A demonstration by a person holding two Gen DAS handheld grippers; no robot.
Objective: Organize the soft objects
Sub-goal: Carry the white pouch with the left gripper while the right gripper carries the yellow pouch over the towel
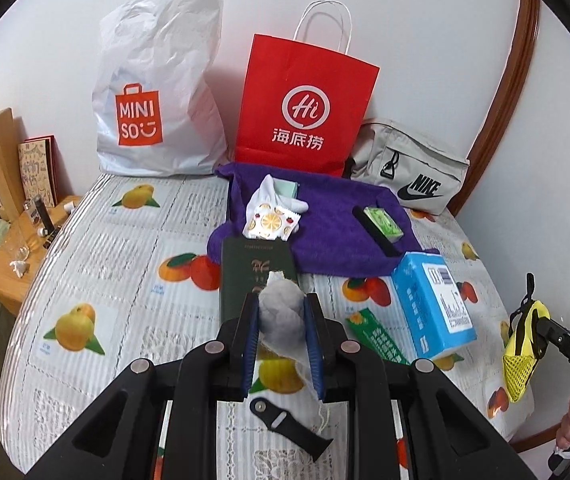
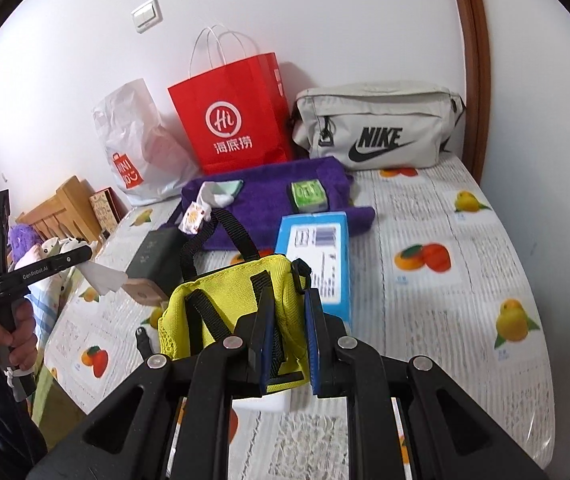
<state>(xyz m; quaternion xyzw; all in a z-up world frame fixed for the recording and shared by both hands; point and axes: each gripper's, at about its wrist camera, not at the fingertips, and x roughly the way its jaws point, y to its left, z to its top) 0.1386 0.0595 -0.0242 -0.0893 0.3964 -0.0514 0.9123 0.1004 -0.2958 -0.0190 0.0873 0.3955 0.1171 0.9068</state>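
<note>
While the left wrist view looks down the bed, the left gripper (image 1: 283, 312) is clamped on a grey-white soft pouch (image 1: 279, 308), pads (image 1: 249, 344) pressed in on both sides, held above the fruit-print bed cover (image 1: 97, 264). Just ahead: dark green booklet (image 1: 253, 276), its far end under a fruit-print sock (image 1: 271, 218) on the purple towel (image 1: 337, 224). Blue box (image 1: 431, 304) to the right, black strap (image 1: 285, 424) on the cover below the jaws. Right gripper (image 1: 541, 326) at far right, shut on the yellow mesh bag (image 1: 523, 348).

Right wrist view: right gripper (image 2: 289, 334) clamped on the yellow mesh bag's (image 2: 225, 300) edge, bag off the bed. Red paper bag (image 2: 237, 120), white Miniso bag (image 2: 141, 148) and grey Nike bag (image 2: 373, 132) stand against the wall. Left gripper (image 2: 85, 258) at left, pouch (image 2: 105, 278) between its fingers
</note>
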